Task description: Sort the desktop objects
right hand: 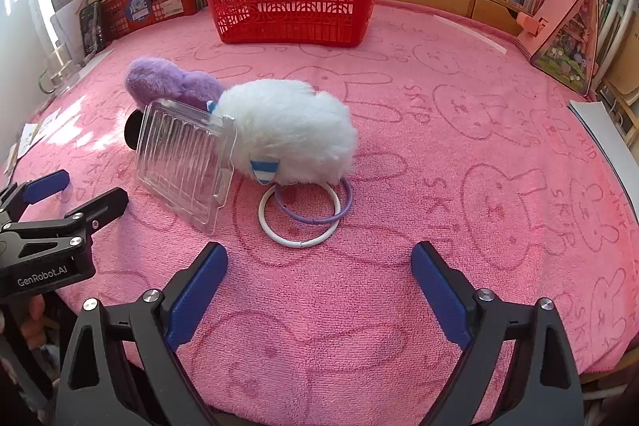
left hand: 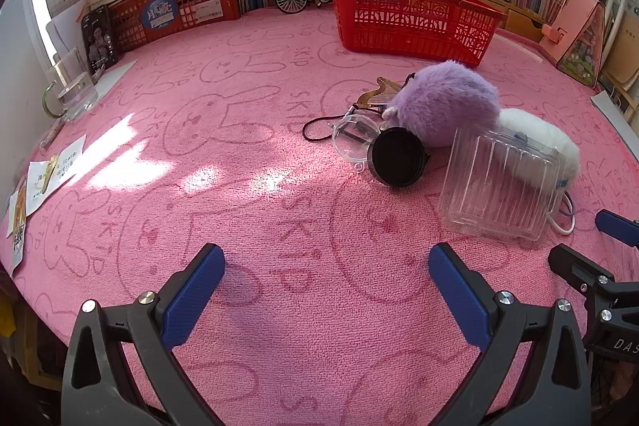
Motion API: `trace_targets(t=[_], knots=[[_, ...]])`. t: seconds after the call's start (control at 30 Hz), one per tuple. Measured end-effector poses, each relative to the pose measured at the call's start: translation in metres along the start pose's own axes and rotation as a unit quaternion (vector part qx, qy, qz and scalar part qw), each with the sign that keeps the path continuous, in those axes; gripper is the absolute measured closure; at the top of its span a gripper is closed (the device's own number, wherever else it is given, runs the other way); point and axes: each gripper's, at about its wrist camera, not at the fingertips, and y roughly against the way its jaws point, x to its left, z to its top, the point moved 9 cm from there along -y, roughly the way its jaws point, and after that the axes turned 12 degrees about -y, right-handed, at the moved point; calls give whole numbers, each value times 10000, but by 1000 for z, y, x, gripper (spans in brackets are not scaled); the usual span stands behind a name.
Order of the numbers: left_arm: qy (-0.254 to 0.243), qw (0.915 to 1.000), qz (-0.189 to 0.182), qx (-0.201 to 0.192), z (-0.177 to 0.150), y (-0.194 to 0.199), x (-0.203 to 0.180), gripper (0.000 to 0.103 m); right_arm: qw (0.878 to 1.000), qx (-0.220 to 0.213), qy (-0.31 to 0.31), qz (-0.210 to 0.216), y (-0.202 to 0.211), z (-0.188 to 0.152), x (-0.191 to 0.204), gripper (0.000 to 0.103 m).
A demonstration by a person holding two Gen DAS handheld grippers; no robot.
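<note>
Both claws stand wide and hold nothing: left gripper [left hand: 325, 268], right gripper [right hand: 319, 266], each angled down over bare pink mat [left hand: 247, 186].

Items to sort lie clustered ahead. From the left claw: ahead and to its right, clear ribbed case [left hand: 497, 186] nearest, black round lid [left hand: 397, 156] and clear dome [left hand: 353, 136] beyond it, purple plush [left hand: 443, 102] further on. From the right claw: white plush [right hand: 287, 130] ahead and slightly left, with white ring [right hand: 299, 216] and purple ring [right hand: 319, 204] overlapping just in front of it.

Judgement: take the nearest loose item first. The rings lie flat, so approach steeply and pinch one rim. The plush compresses; grip mid-body.

Containers: red basket [right hand: 293, 6] stands well beyond the cluster; nothing shows through its lattice, though its floor is partly hidden. The ribbed case looks empty.
</note>
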Motion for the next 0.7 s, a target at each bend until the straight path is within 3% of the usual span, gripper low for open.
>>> trace_targets(t=[0.17, 0.33, 0.7], knots=[[12, 10000, 12, 4, 0, 0, -1, 0, 10000, -57, -36, 51, 2, 4, 1, 25], [13, 10000, 15, -1, 0, 0, -1, 0, 9999, -85, -45, 141, 1, 10, 4, 34], [14, 10000, 20, -2, 1, 0, -2, 0, 9990, -348, 67, 276, -11, 25, 10, 36]])
